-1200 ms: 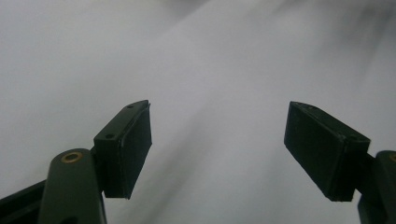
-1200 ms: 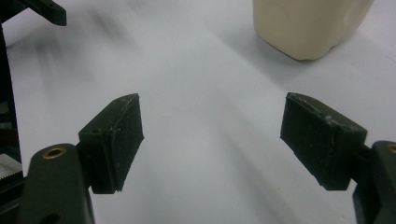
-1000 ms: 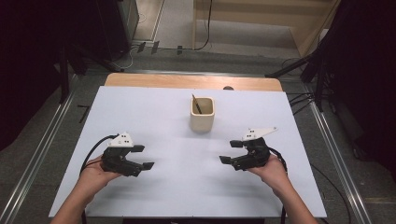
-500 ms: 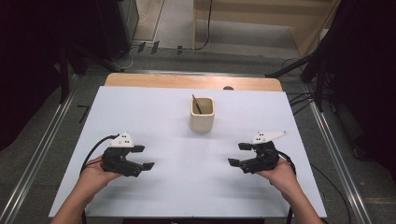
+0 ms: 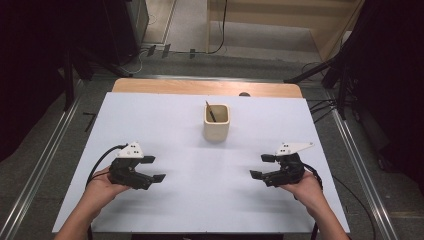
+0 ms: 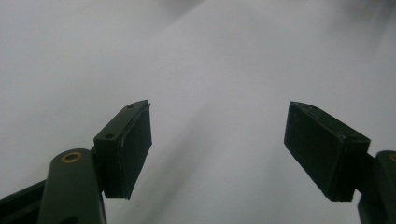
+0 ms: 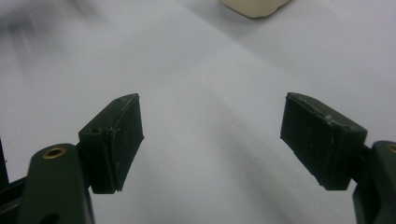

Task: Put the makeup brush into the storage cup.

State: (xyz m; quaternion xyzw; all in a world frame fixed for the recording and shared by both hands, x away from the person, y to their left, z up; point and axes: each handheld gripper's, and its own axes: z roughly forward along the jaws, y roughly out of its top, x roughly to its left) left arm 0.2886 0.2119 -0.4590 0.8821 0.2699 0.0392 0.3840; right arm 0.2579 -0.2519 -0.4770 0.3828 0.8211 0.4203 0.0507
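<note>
a person sits at a table with a white top [image 5: 200,200] and holds a black tool in each hand. the left gripper [image 5: 155,169] is near the left side of the table, low down close to the white top, and its two jaws point toward the middle. in the left gripper view the left gripper [image 6: 217,149] has its jaws wide apart, and there is nothing between them, just the plain white top under them. the right gripper [image 5: 261,166] is near the right side of the table, and its jaws point toward the middle too, so the two tools face each other with a big white space between them. in the right gripper view the right gripper [image 7: 212,147] is wide open as well and holds nothing. each tool has a grey three-cornered plate on top and a black cable that trails back by the hand. the cream cup [image 5: 216,122] stands upright on the white top, in the middle and farther from the person than both tools, well apart from each of them. a thin dark stick [image 5: 211,112] leans inside the cup, with its top poking out over the rim. the bottom of the cream cup [image 7: 254,7] peeks in at the top edge of the right gripper view, far past the open jaws.
</note>
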